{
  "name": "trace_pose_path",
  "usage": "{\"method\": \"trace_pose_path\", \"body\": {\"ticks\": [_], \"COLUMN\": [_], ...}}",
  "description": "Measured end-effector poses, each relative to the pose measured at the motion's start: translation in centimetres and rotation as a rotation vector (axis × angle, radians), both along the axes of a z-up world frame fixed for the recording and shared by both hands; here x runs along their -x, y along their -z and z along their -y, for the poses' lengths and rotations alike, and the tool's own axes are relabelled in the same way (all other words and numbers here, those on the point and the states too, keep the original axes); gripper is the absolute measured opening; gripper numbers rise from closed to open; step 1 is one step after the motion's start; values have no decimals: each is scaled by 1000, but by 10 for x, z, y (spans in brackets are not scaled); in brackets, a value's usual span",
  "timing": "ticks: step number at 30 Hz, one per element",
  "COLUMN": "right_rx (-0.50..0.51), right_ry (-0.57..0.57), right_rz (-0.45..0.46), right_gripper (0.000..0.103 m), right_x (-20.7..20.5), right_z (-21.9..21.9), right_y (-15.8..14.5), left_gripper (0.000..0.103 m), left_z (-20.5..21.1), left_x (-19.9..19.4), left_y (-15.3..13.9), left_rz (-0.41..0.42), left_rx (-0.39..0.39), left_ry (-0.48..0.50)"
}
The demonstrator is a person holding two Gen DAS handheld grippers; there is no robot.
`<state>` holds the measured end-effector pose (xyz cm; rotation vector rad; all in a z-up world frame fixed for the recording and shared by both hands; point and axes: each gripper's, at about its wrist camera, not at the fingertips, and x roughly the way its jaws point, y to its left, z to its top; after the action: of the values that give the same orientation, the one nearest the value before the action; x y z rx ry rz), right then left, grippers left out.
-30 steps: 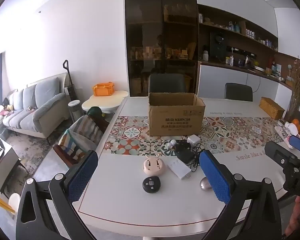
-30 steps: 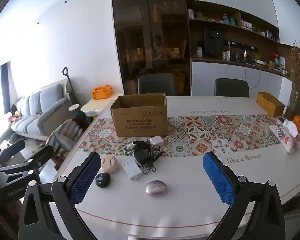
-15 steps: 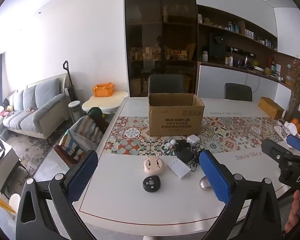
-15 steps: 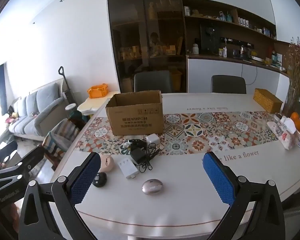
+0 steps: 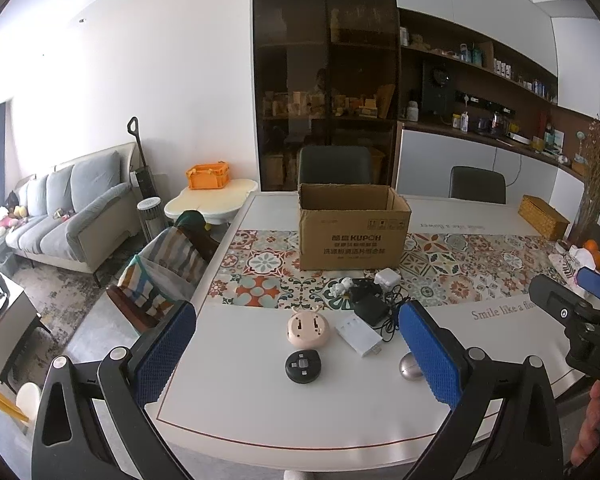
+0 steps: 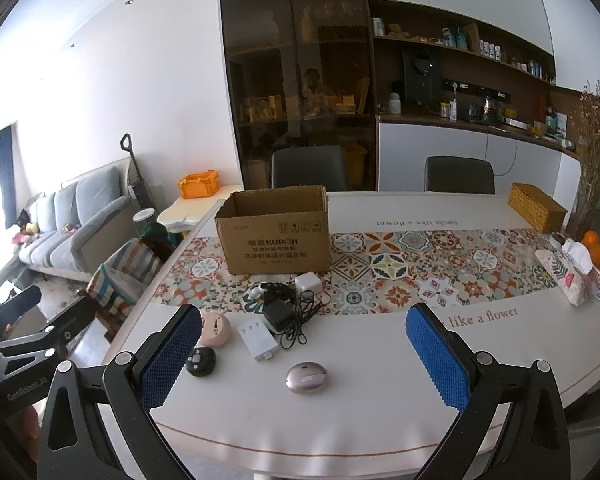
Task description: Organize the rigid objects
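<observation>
Presently catalogued, largest first, with the cardboard box as reference.

1. White table (image 5: 260,412), carrying a patterned tile runner (image 6: 400,264) across its middle.
2. Cardboard box (image 5: 352,236), open-topped and upright on the runner; its inside cannot be seen.
3. Left gripper (image 5: 296,356), fingers spread wide with nothing between them, held above the table edge on the near side of the box.
4. Right gripper (image 6: 304,356), likewise spread wide and holding nothing, above the near table edge.
5. Woven basket (image 6: 536,206), far to the right of the box, near the table's far edge.
6. White flat adapter (image 5: 358,334), well in front of the box on bare tabletop.
7. Pink round device (image 5: 306,330), in front of the box, just left of the adapter.
8. Black charger with tangled cable (image 6: 284,314), in front of the box at the runner's near edge.
9. Silver oval mouse (image 6: 306,376), farthest in front of the box, apart from the rest.
10. Black round device (image 5: 302,366), near the pink one, farther from the box.
11. White cube plug (image 6: 308,282), just in front of the box.
</observation>
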<state>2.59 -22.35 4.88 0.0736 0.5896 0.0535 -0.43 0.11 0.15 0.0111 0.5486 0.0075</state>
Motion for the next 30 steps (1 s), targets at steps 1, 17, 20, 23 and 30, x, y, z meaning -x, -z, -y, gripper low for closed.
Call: {"method": "trace_pose_path", "body": {"ticks": [1, 17, 20, 23, 30], "right_rx": [-1, -2, -3, -3, -5], "right_ry": [-1, 0, -2, -5, -8], "right_rz": [1, -1, -2, -1, -2], "right_gripper": [102, 102, 102, 102, 102], "right_x": [0, -1, -1, -2, -3], "right_z": [0, 0, 0, 1, 0], "right_y": [0, -2, -2, -3, -4], "left_gripper": [103, 103, 103, 103, 103], "left_z": [0, 4, 3, 3, 3], "left_x": [-1, -5, -5, -5, -4], "left_y": [0, 1, 1, 1, 1], "left_rz": [0, -7, -7, -9, -8], "left_rx": [0, 7, 10, 9, 10], "left_ry": [1, 7, 8, 10, 10]}}
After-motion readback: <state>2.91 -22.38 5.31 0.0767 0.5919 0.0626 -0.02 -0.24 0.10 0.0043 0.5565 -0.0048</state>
